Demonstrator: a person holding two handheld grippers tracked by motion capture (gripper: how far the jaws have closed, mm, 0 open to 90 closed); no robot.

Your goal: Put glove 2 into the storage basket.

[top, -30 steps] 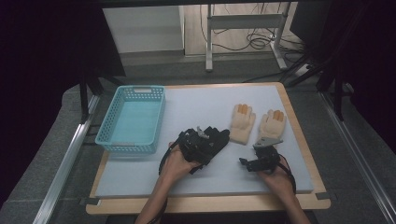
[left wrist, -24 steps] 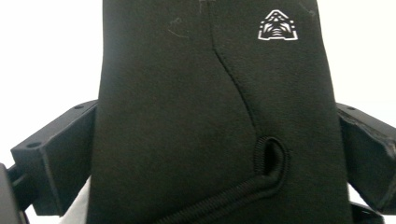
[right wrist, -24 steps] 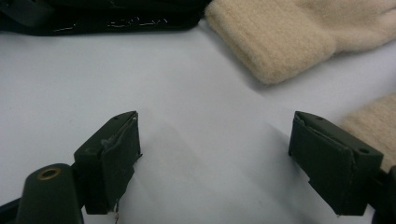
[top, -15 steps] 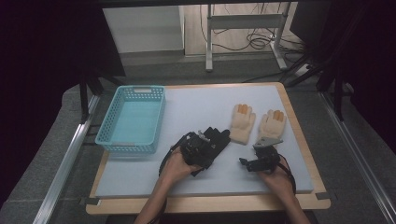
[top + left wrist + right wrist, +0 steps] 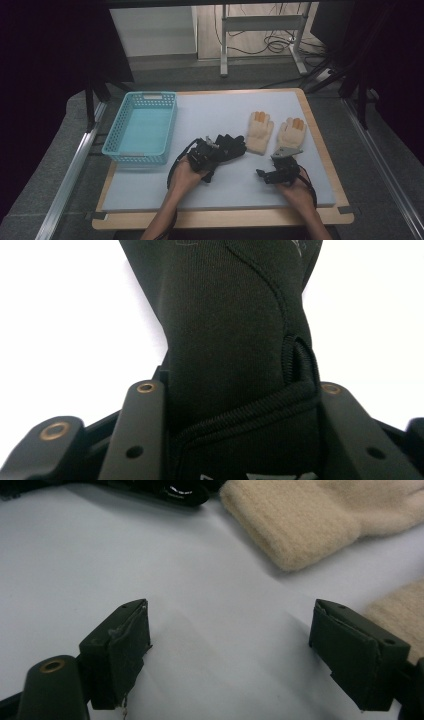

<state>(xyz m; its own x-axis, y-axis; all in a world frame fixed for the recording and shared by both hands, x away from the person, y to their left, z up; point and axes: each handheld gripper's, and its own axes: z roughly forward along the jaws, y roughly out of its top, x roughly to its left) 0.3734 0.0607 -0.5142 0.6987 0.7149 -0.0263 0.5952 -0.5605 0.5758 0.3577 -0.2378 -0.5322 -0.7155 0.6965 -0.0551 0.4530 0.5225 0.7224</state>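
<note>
Black glove (image 5: 235,340), where is it?
— Middle of the table, left of two cream gloves (image 5: 260,131). My left claw (image 5: 216,150) just squeezed onto it. My right claw (image 5: 240,650) gapes wide, holding nothing.

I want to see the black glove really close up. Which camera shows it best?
The left gripper view: the black glove is close up, its cuff pinched between the jaws. The high view shows it small and dark beside the cream gloves. The right gripper view catches just a dark edge.
</note>
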